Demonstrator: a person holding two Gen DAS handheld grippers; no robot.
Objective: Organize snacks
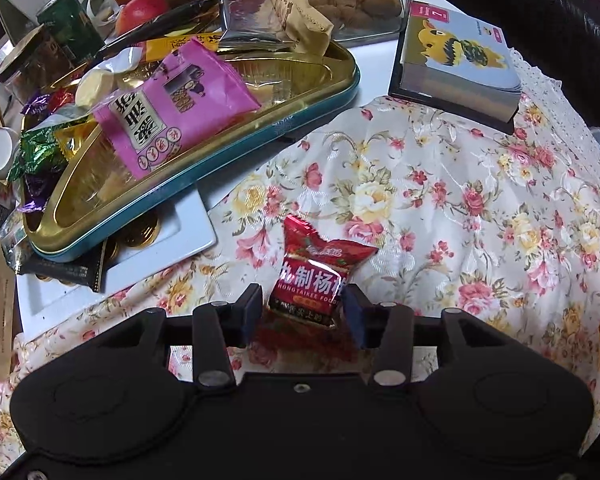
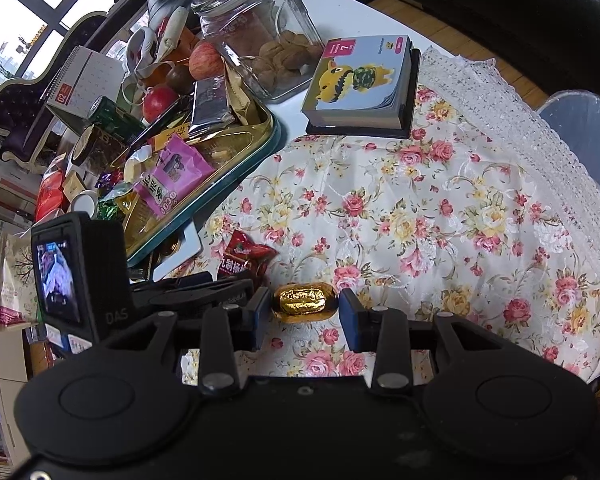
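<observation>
My left gripper (image 1: 304, 312) is shut on a red snack packet (image 1: 314, 276), held between its blue pads over the floral tablecloth; the packet also shows in the right wrist view (image 2: 242, 258). My right gripper (image 2: 305, 310) is shut on a gold foil-wrapped candy (image 2: 303, 300), with both pads touching its ends. A gold tin tray with a teal rim (image 1: 204, 168) lies to the upper left, holding a pink snack bag (image 1: 172, 108), silver and tan packets and wrapped candies. The tray also shows in the right wrist view (image 2: 236, 172).
A glass jar of cookies (image 2: 260, 36) and a cartoon-printed note block (image 2: 360, 84) stand at the back. Apples (image 1: 140, 12), a green can and a desk calendar crowd the far left. A white plate with gold coins (image 1: 148, 248) lies under the tray. The floral cloth (image 1: 460, 208) spreads right.
</observation>
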